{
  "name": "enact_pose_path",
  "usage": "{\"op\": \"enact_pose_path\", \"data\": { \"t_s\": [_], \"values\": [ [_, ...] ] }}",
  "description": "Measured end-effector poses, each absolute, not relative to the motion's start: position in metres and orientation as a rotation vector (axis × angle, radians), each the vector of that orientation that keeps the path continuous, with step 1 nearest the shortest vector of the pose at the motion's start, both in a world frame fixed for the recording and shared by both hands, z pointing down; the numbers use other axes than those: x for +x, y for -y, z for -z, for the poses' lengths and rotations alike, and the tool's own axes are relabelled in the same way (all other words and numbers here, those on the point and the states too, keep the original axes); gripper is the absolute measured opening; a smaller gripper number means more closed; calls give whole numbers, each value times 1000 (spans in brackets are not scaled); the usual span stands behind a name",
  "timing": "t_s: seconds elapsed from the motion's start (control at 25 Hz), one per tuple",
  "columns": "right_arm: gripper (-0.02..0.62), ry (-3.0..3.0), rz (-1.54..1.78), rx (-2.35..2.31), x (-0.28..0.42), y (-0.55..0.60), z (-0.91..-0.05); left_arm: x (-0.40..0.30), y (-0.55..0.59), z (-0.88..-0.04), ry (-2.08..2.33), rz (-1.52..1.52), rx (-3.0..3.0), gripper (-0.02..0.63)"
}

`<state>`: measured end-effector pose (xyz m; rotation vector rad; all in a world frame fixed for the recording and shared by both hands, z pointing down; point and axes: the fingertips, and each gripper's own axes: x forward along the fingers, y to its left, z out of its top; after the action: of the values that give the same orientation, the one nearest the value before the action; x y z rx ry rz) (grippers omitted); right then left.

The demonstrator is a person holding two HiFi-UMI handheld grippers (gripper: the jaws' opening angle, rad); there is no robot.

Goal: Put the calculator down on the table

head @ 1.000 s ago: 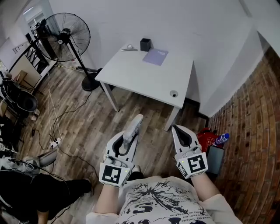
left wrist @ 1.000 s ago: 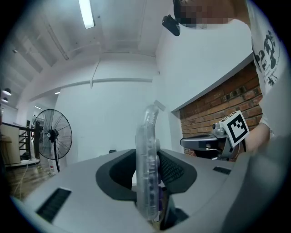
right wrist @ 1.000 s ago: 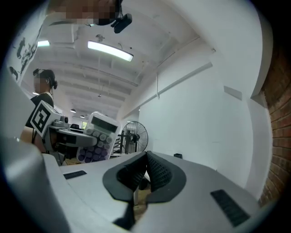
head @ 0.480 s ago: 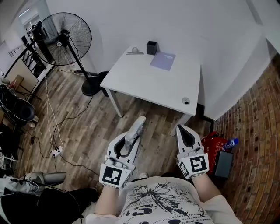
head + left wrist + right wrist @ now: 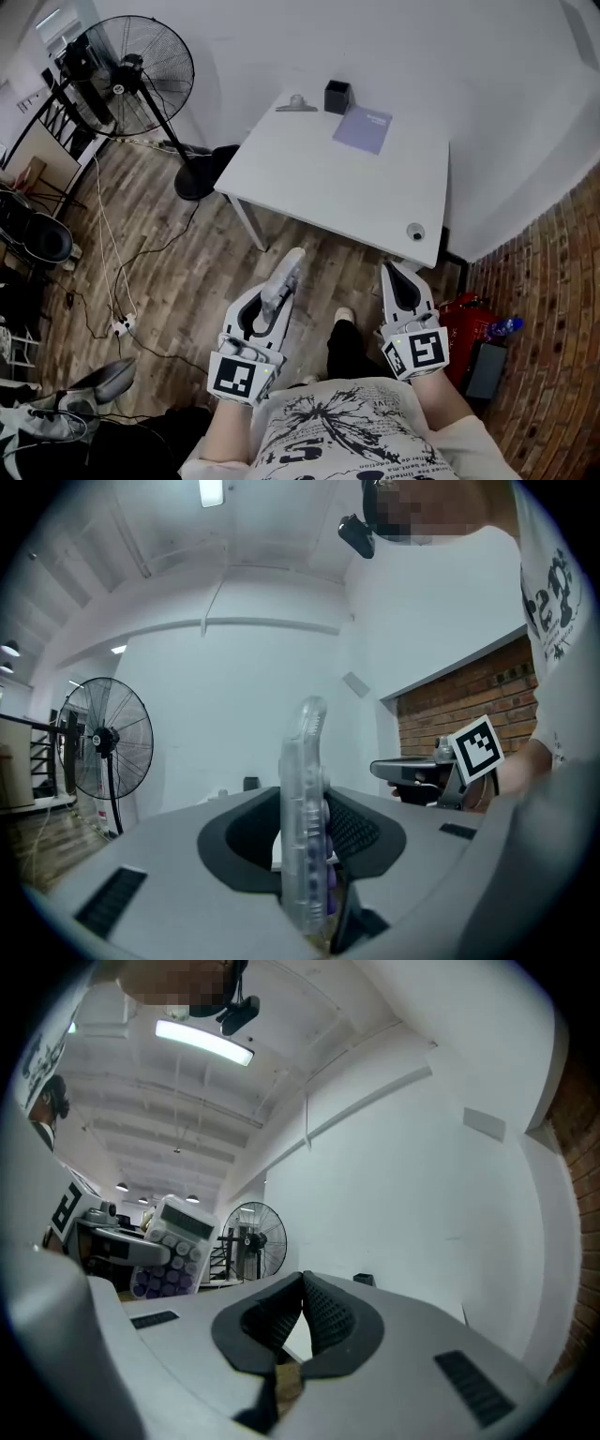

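Carry step, I think. Clear calculator (image 5: pixel 287 270), purple keys, stands on edge, squeezed in left gripper (image 5: pixel 274 302). Empty right gripper (image 5: pixel 395 275) pinched closed. White table (image 5: pixel 319 183) ahead, not under calculator yet. Next: reach bare tabletop, lower, lay flat, let go.

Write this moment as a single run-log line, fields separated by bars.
left gripper: shut on calculator | right gripper: shut, empty | table: ahead, calculator not yet down

surface: white table (image 5: pixel 319 183) | on it: black cup (image 5: pixel 337 97), purple notebook (image 5: pixel 363 128), grey clip (image 5: pixel 296 103), small round object (image 5: pixel 415 231)
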<state>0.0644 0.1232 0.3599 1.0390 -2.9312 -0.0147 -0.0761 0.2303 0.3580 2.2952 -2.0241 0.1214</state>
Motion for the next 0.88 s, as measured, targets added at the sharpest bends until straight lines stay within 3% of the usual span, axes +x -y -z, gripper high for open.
{"op": "enact_pose_path", "data": {
  "t_s": [0.48, 0.88],
  "values": [
    [14, 2980, 89, 915, 32, 62, -358, -97, -51, -347, 2128, -126, 2231, 140],
    [14, 2916, -48, 989, 24, 161, -383, -104, 61, -379, 1981, -180, 2278, 140]
  ]
}}
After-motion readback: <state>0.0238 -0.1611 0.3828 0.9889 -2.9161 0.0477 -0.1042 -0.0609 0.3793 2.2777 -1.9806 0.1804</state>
